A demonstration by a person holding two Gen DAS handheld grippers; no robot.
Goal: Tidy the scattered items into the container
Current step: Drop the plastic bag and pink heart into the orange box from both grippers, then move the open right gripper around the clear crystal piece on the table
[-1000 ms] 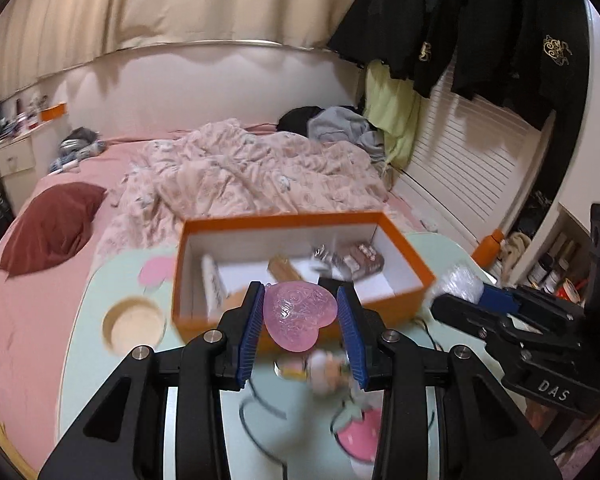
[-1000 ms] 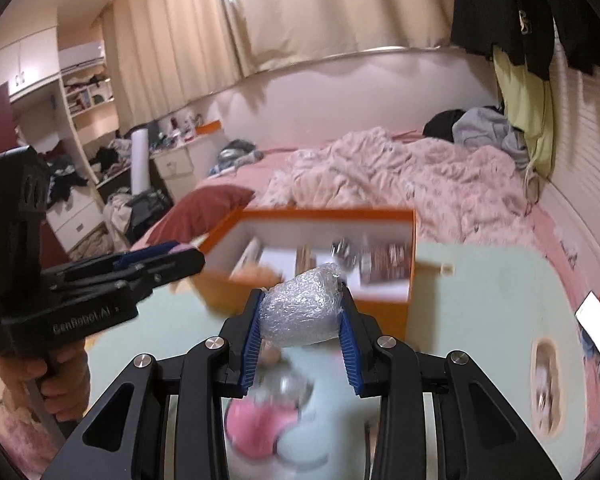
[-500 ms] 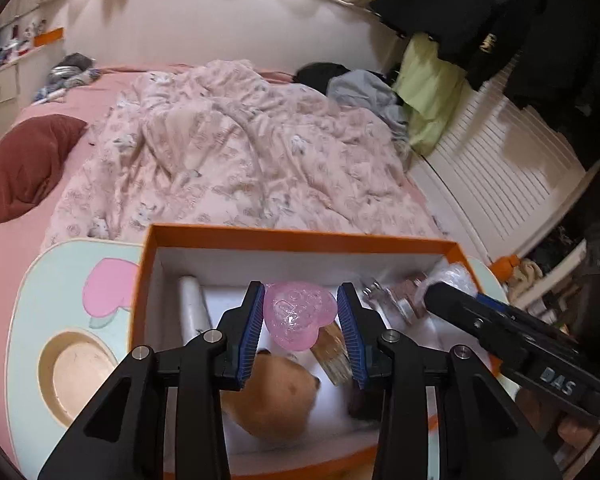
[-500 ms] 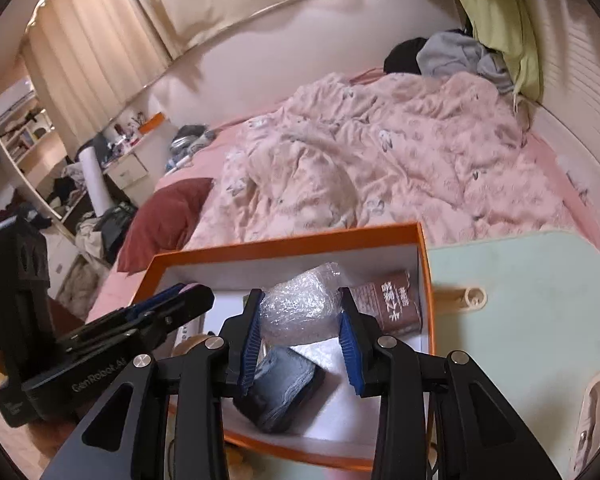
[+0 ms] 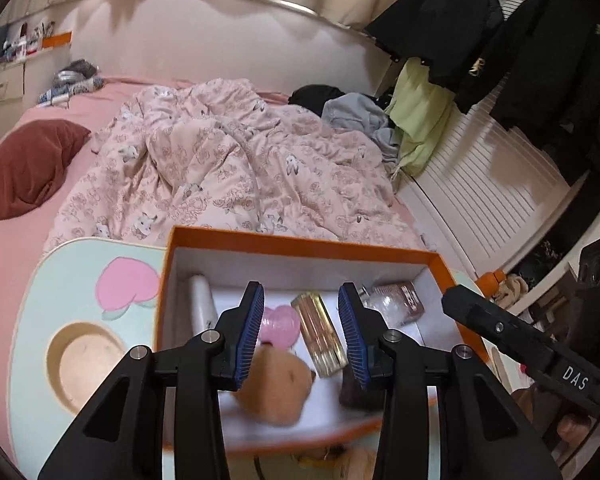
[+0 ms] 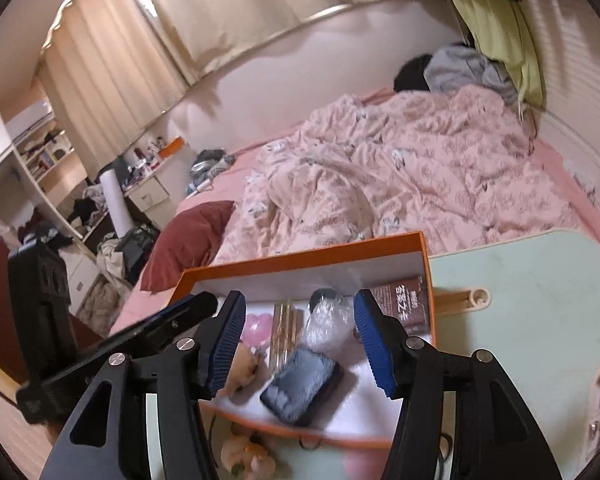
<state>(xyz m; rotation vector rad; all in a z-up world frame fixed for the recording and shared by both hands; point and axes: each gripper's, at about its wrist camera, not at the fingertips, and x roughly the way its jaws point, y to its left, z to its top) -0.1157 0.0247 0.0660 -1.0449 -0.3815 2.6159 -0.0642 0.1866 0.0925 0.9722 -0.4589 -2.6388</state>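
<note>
Box: an orange box [image 5: 300, 246] with a white inside stands on the pale green bench [image 5: 60, 280], its far edge toward the bed [image 5: 228, 160].

Left gripper: the left gripper [image 5: 302, 334] hangs over the near half of the box, pointing down into it. Its fingers [image 5: 250, 336] are partly apart with nothing pressed between the blue pads.

Pink heart: the clear pink heart [image 5: 282, 322] lies on the box floor just beside the left pad, seen in the gap between the fingers. It is loose, not gripped.

Right gripper: the right gripper [image 6: 300, 344] is also over the box. Its jaws have just been opening, and the fingers [image 6: 374, 340] now stand well apart.

Bubble wrap: the ball of bubble wrap [image 6: 326, 322] sits in the box between the pads of the right gripper, with clear space on both sides, so nothing is held.

Other contents: a gold case [image 5: 320, 338] lies beside the heart, a brown plush toy [image 5: 278, 384] is at the near side, a white tube [image 5: 202, 300] is along the left wall, a brown packet [image 6: 404, 304] is at the right wall, and a dark grey pouch [image 6: 300, 390] is near the front.

Outside the box: a small plush figure [image 6: 248, 454] lies on the bench just in front of the near wall of the box.
</note>
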